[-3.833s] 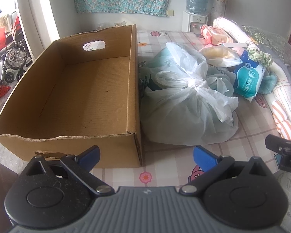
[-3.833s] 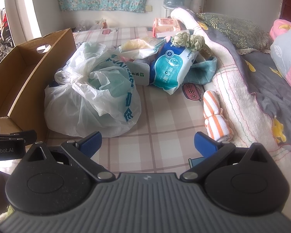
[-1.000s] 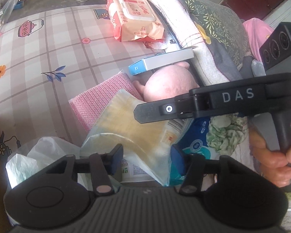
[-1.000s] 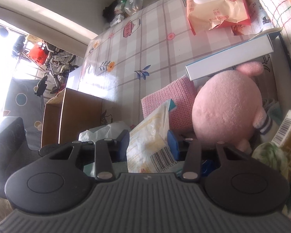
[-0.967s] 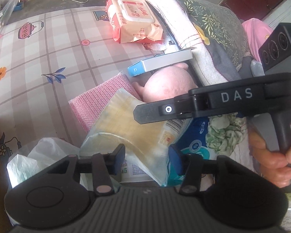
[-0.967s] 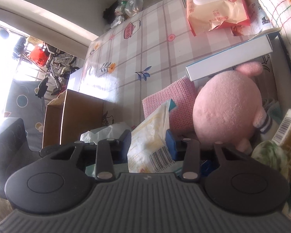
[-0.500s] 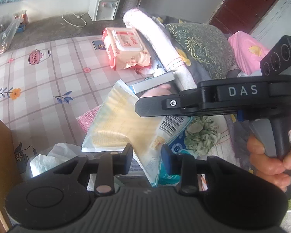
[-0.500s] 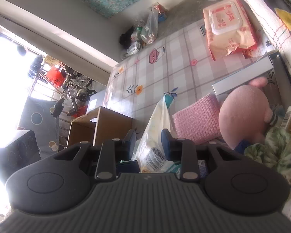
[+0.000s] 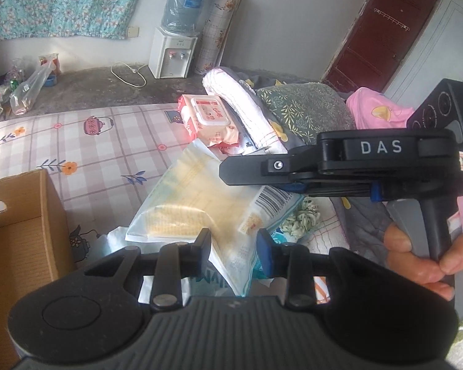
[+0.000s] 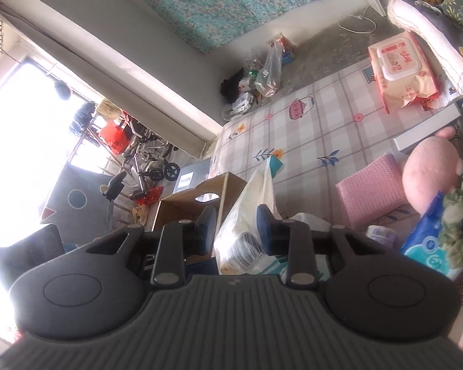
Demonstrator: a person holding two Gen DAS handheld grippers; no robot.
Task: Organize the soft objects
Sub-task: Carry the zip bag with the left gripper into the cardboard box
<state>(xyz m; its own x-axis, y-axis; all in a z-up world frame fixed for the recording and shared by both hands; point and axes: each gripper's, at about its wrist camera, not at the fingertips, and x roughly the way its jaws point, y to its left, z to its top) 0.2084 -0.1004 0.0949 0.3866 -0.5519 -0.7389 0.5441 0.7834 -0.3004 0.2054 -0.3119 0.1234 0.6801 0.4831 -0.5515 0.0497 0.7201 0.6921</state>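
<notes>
Both the left hand-held gripper (image 9: 234, 248) and right hand-held gripper (image 10: 236, 226) grasp the yellow packet (image 9: 200, 203) beside the cardboard box (image 9: 18, 231).

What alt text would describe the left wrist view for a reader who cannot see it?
Both grippers grip one clear packet of yellow cloths, lifted above the checked mat: the left gripper its near corner, the right gripper its far edge. A cardboard box stands left.

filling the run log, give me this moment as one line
left tool: shut on yellow packet | right tool: shut on same packet | packet: lifted above mat | cardboard box: open, at left
</notes>
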